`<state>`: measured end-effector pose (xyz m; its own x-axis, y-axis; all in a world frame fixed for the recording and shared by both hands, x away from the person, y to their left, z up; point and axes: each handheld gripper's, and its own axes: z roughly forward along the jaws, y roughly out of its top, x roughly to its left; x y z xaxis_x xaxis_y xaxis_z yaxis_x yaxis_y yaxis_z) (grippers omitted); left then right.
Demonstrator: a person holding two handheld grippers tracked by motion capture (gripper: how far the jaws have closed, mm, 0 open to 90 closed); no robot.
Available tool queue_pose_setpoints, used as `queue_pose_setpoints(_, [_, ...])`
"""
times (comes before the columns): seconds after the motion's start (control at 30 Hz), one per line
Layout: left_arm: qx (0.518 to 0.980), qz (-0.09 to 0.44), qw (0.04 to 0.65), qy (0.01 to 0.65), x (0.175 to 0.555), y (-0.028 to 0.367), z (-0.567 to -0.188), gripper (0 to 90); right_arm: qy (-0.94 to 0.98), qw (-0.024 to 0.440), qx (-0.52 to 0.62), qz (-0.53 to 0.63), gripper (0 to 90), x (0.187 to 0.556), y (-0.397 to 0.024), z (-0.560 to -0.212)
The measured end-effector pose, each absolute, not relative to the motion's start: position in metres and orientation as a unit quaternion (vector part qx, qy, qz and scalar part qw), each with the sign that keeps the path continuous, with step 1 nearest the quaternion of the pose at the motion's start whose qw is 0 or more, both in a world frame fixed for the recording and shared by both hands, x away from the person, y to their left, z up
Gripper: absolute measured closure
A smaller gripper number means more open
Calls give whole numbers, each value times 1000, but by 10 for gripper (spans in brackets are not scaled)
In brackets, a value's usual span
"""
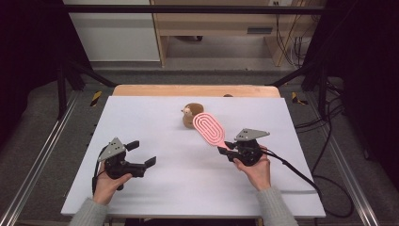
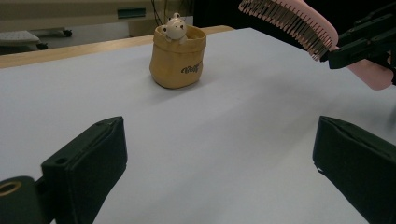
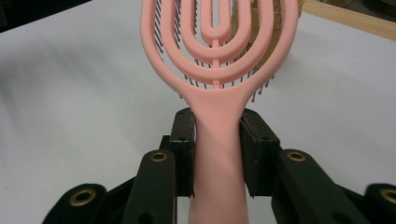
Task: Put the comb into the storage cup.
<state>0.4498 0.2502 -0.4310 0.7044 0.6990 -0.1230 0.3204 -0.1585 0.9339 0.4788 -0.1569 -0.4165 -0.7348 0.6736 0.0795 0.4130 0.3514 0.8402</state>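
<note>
Right gripper [image 1: 229, 145], right of frame centre, has its fingers [image 3: 183, 140] clamped on the handle of a pink vented hairbrush [image 1: 210, 128], held above the white worktop [image 1: 188, 183]. Left gripper [image 1: 141, 154], lower left, gapes wide, empty. A tan pouch [image 2: 177, 58] with a small figurine [image 2: 174, 29] sits upper centre.

The right gripper [image 3: 217, 154] clamped the pink hairbrush [image 3: 217, 70] by its handle. The brush head rose above the white desk [image 3: 70, 93], bristles facing away.

We see a smooth pink plastic hairbrush [image 3: 217, 70], a matt tan paper-like pouch [image 2: 177, 58], and the bench's matt white top [image 1: 160, 117] with a wooden far edge.
</note>
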Motion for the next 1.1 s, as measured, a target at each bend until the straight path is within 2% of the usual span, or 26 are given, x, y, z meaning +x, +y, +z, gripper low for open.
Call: queue_pose_setpoints(1.1, [739, 140, 565, 340, 459, 216, -421, 30, 805, 124, 313, 489, 693, 470, -147, -414])
